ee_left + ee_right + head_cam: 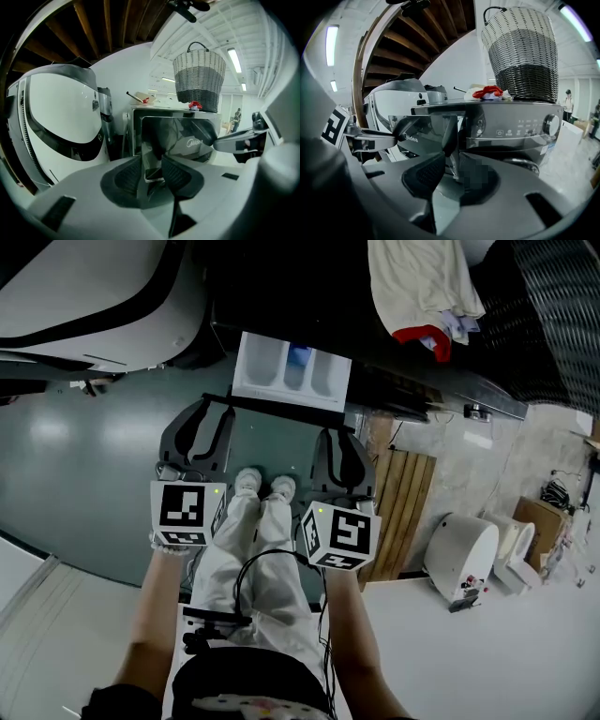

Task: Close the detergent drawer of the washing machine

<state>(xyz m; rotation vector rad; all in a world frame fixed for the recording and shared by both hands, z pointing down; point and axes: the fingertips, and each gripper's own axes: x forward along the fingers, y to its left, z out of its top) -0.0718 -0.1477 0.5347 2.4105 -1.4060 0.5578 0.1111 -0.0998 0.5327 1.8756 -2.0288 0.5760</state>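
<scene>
The washing machine is dark and glossy, and its detergent drawer is pulled out towards me, showing white compartments with a blue part inside. My left gripper hovers just short of the drawer's front panel, slightly left of it. It is open, with nothing between its ribbed pads. My right gripper hangs a little further back, beside the drawer's right corner. A narrow empty gap shows between its jaws, so it is open too. In the right gripper view the drawer front stands ahead at the left.
A wicker basket and red-and-white laundry lie on top of the machine. A large white machine stands to its left. A wooden pallet and a white appliance sit on the floor at the right. A person stands far off.
</scene>
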